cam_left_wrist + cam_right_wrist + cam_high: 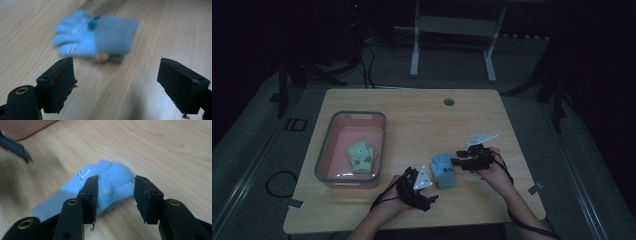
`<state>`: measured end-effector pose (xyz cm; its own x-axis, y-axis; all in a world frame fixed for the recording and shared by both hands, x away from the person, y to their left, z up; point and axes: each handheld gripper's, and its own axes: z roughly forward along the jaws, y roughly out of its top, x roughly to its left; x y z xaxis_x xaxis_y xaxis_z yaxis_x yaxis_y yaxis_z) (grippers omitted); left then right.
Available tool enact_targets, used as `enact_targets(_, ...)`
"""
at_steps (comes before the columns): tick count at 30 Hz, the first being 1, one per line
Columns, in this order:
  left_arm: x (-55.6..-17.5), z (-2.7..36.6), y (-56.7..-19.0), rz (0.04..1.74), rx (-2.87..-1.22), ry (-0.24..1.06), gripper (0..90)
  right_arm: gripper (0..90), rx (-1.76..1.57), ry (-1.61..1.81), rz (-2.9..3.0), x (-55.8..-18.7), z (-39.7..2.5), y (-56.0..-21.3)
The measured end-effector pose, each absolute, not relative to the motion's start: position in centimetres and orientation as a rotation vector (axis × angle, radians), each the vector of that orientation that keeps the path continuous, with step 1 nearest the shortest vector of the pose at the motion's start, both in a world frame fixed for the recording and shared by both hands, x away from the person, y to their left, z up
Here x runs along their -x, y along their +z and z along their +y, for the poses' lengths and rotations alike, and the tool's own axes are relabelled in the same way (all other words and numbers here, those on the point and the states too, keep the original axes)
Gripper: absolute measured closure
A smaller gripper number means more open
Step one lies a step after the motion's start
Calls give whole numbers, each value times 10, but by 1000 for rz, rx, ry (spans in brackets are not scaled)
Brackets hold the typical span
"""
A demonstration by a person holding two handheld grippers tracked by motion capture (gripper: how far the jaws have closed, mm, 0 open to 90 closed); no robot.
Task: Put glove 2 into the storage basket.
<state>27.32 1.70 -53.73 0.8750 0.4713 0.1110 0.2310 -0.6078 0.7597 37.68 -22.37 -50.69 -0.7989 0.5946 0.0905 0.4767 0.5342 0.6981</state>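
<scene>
We hold our left gripper [116,82] spread wide before the folded light-blue fabric glove [443,171] on the wooden table [422,120]. Our right gripper [115,195] brackets it, jaws apart. From above, a pink grey-rimmed bin [324,157] holds green cloth [361,157].

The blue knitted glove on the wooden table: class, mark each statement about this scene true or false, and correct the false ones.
1. The blue knitted glove lies on the light wooden table. True.
2. The pink plastic bin with a grey rim holds nothing. False: a green glove lies in it.
3. The left gripper is shut on the blue glove. False: its jaws stand wide apart, short of it.
4. The right gripper is open at the glove's finger end. True.
</scene>
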Motion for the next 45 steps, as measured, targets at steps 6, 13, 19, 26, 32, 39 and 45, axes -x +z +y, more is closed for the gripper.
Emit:
enact_targets(6,-281,-14,-539,383,-2285,405,211,544,-919,1115,2600,-388,-211,-511)
enact_targets(13,-292,-34,-549,230,-2377,483,369,488,-958,1095,2633,-400,-207,-523)
enact_targets(19,-298,-38,-553,204,-2419,514,485,463,-975,1039,2671,-406,-205,-535)
enact_targets(26,-303,-34,-553,250,-2420,503,675,425,-1010,1029,2705,-407,-206,-547)
enact_targets(32,-307,-32,-551,262,-2422,468,727,560,-989,1036,2723,-403,-203,-547)
enact_targets(39,-311,-29,-547,307,-2426,405,750,751,-1036,1095,2755,-402,-200,-549)
enact_targets(45,-309,-26,-540,299,-2430,410,756,823,-1014,1109,2735,-399,-197,-541)
